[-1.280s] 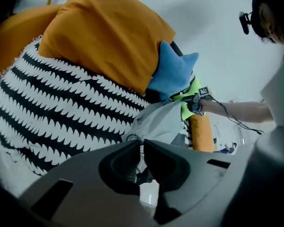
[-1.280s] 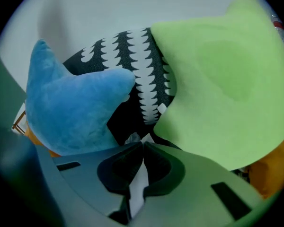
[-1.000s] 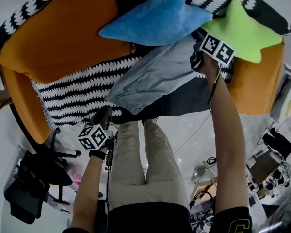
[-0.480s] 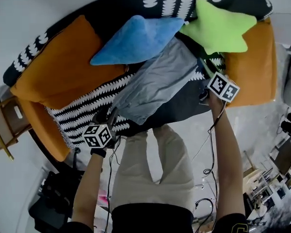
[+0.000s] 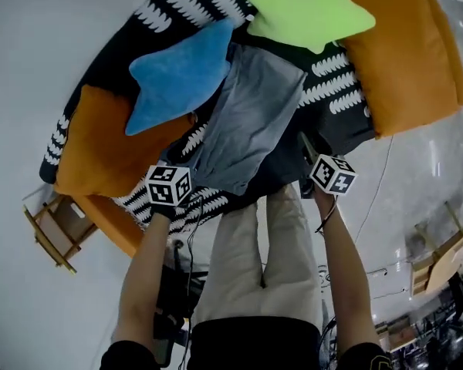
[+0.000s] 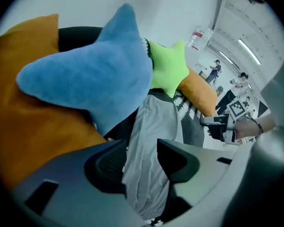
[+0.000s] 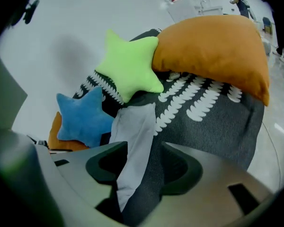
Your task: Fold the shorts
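On black-and-white patterned throw (image 5: 336, 91) over orange-cushioned sofa (image 5: 405, 60): light grey fabric shorts (image 5: 247, 122), 1 pc, lying as long narrow strip. Far end sits betw. blue star pillow (image 5: 177, 79) and green star pillow (image 5: 301, 6).
Status: lengthwise fold looks done, leg over leg; crosswise fold prob. still to do.
Left tongs (image 6: 141, 148): apart, just been opening; near end of shorts framed betw. them, not pinched.
Right tongs (image 7: 144, 150): apart, nothing clamped; shorts ahead, slightly to their left.
Both at sofa front edge.
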`<state>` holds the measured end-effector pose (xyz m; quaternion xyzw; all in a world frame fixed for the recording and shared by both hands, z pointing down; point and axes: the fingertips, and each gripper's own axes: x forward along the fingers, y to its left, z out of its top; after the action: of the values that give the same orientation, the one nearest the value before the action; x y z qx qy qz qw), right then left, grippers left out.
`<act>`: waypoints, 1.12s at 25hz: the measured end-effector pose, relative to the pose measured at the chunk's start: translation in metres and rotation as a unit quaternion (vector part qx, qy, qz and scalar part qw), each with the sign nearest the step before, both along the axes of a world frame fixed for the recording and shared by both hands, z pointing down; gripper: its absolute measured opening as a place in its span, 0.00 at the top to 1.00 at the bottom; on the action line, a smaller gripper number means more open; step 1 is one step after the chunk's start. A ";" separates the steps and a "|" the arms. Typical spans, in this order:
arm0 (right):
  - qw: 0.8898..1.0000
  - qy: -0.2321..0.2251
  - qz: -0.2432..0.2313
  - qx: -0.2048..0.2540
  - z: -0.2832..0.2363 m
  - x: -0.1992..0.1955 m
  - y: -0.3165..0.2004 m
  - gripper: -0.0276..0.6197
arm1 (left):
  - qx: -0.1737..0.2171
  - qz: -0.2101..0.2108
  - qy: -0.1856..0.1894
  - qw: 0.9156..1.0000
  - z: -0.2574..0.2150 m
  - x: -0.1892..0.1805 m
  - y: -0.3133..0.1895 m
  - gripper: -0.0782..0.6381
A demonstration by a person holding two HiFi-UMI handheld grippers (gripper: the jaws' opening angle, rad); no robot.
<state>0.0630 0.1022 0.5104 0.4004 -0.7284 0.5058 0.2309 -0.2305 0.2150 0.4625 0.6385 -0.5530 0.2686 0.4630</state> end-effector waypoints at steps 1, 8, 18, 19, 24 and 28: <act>1.000 -0.001 0.000 -0.004 0.005 -0.003 0.011 0.60 | -0.005 0.014 0.002 1.000 0.007 0.005 -0.010 0.59; 1.000 0.026 -0.012 0.001 0.023 -0.037 0.053 0.61 | -0.055 0.121 -0.001 0.991 0.058 0.018 -0.053 0.60; 0.996 0.057 0.004 -0.064 0.048 -0.044 0.129 0.70 | -0.084 0.230 0.016 0.969 0.083 0.040 -0.025 0.60; 0.995 0.051 -0.013 -0.082 0.050 -0.048 0.151 0.71 | -0.089 0.241 0.021 0.966 0.084 0.041 -0.009 0.60; 0.979 0.018 -0.125 -0.161 0.057 -0.102 0.256 0.82 | -0.115 0.235 0.028 0.965 0.096 0.009 0.053 0.60; 0.965 0.035 -0.162 -0.204 0.079 -0.118 0.301 0.65 | -0.124 0.204 0.037 0.970 0.099 -0.001 0.067 0.60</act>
<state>-0.0554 0.4036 0.5897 0.2385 -0.6561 0.5854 0.4122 -0.2315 0.2821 0.5616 0.6850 -0.3555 0.4003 0.4941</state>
